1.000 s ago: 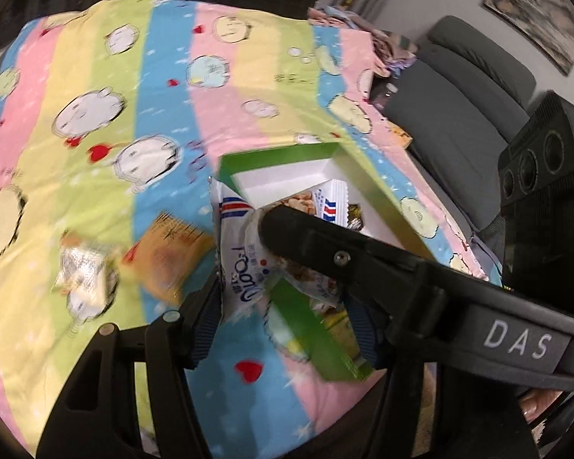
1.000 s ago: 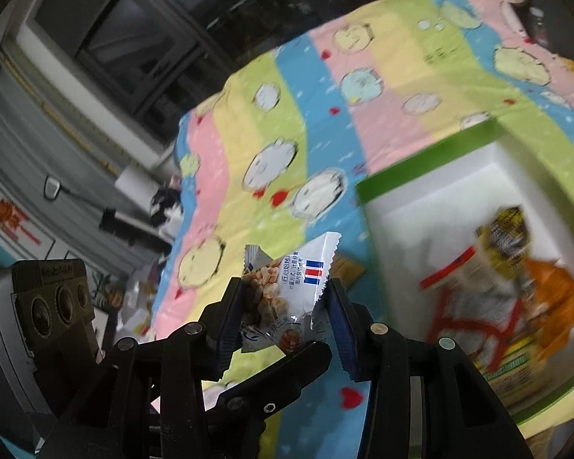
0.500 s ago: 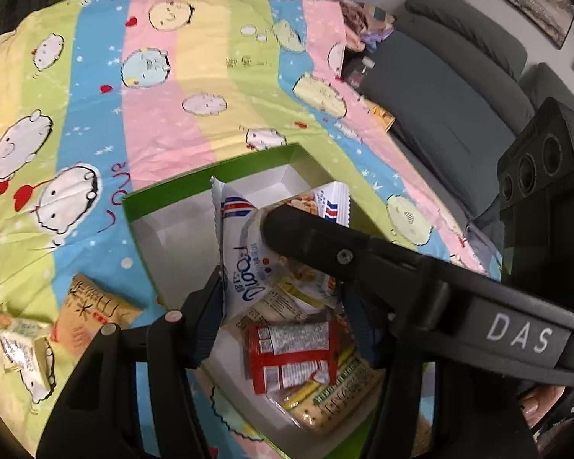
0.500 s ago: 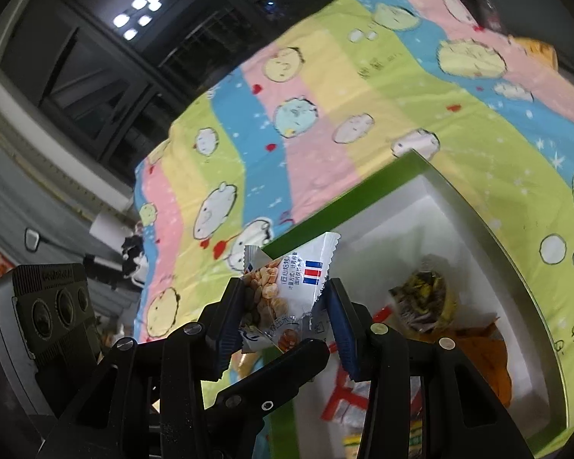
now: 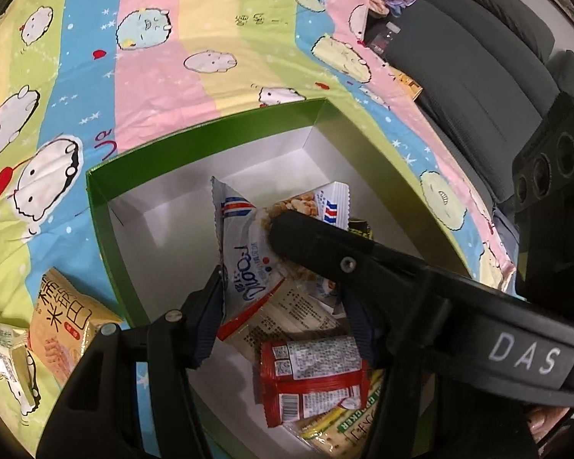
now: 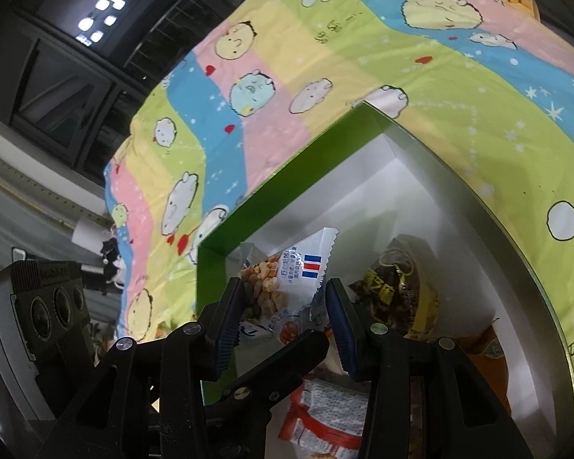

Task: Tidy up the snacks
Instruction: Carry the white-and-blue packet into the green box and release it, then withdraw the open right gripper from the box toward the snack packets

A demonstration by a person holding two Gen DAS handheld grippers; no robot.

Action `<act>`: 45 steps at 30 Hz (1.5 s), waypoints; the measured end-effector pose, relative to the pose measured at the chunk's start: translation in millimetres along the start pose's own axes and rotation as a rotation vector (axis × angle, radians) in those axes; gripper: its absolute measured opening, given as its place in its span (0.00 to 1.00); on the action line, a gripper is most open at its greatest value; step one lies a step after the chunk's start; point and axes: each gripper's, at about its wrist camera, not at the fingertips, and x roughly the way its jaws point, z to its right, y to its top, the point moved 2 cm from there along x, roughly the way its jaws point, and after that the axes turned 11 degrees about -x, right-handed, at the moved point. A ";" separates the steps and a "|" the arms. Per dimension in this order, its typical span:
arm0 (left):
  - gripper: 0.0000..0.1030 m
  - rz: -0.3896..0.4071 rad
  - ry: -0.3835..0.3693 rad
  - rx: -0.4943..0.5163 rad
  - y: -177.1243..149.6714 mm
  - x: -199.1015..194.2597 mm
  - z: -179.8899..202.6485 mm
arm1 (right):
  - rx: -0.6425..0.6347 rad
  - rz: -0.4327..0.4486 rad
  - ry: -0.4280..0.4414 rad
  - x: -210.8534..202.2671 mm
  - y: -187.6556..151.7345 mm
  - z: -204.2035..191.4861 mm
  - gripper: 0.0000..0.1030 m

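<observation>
On the far left of the left wrist view, a small pale snack pouch [image 5: 7,359] and an orange foil rice-cracker packet [image 5: 63,329] lie on the striped cartoon-print cloth [image 5: 164,76] over the bench, just outside the green cardboard box with a white inside [image 5: 103,225]. The left gripper [image 5: 283,306] hangs over the box with its jaws partly closed on a white crinkly plastic packet [image 5: 245,264]. Beside it, the right gripper [image 6: 285,306] has its jaws clamped near their tightest on a small white packet of puffed bites with a blue, white and red flag mark [image 6: 287,279]. Both packets look light, soft and slippery, likely to crush, so a hold across the sealed edge seems safest. Below lie a red-and-white packet [image 5: 310,375] and green-printed crackers [image 5: 348,424]; a dark yellow-lettered bag [image 6: 394,287] sits to the right. The box's far white floor is bare, giving room to drop, though its upright walls could catch the jaws.
</observation>
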 end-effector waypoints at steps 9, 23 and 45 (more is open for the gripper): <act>0.54 0.077 0.064 0.044 0.1 7.1 2.8 | 0.053 -0.006 -0.035 5.1 -2.9 14.9 0.45; 0.55 0.106 0.084 0.063 0.3 12.4 4.2 | 0.058 0.027 -0.115 -0.5 -6.4 21.1 0.45; 0.49 0.115 0.084 0.077 -0.4 18.0 14.7 | 0.085 0.044 -0.144 -10.6 -8.7 32.4 0.45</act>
